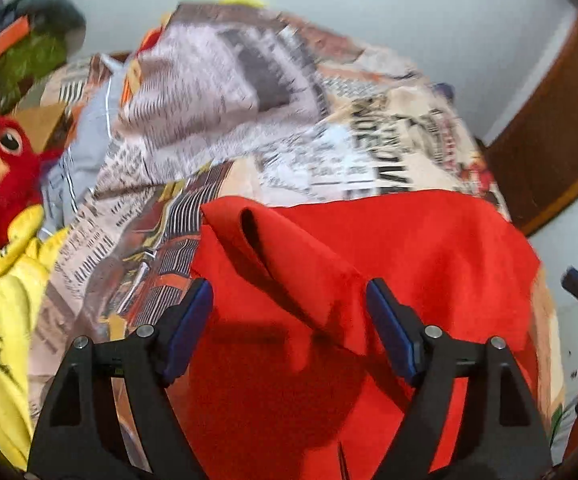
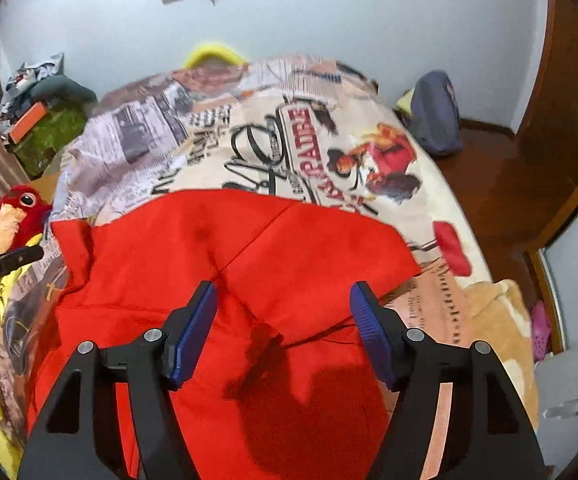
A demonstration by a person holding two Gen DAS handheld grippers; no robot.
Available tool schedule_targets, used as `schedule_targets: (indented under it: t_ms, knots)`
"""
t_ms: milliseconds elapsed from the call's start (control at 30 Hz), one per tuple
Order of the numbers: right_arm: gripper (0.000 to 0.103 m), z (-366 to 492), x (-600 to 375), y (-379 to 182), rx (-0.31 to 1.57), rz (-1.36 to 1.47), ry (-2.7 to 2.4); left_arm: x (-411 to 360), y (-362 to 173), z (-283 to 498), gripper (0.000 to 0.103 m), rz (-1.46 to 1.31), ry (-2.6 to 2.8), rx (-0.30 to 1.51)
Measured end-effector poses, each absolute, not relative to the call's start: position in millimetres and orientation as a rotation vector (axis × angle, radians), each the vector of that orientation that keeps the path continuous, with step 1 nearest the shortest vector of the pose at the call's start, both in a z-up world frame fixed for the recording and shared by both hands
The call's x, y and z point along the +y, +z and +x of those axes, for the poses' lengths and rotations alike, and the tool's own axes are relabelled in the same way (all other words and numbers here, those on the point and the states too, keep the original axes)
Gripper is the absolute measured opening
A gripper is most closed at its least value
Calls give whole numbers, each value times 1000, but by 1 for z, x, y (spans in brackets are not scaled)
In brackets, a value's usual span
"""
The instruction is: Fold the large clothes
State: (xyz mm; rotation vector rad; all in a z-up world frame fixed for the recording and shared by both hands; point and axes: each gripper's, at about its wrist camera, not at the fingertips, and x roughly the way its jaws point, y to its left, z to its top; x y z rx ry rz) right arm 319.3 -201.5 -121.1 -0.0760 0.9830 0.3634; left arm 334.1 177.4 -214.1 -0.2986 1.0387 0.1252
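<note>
Home bedroom, bed with printed bedspread (image 2: 329,152), red plush toy (image 2: 13,216), backpack (image 2: 437,112) on wooden floor

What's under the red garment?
The red garment lies spread on the newspaper-print bedspread, which shows around its far and side edges. Whatever lies directly beneath the cloth is covered. Both hand-held grippers are open above it.

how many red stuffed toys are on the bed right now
1. The red stuffed toy sits at the bed's left edge, beside the yellow garment and left of the red garment. Others may be hidden under bedding.
</note>
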Motion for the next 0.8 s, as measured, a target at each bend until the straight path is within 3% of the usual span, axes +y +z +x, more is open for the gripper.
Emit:
schedule_targets:
  t_ms: [233,367,400,800]
  knots:
    - [65,343,-188,-157,1057,-52,359,189,-259,371,77,-449,135,1082]
    - [65,348,-176,-172,1108,-11,412,186,-276,372,49,-378,188,1069]
    - [65,348,-172,-176,1109,-22,409,186,-279,370,48,-359,201,1069]
    - [65,347,-226,-202,1154,-67,333,233,-303,320,54,-243,351,1125]
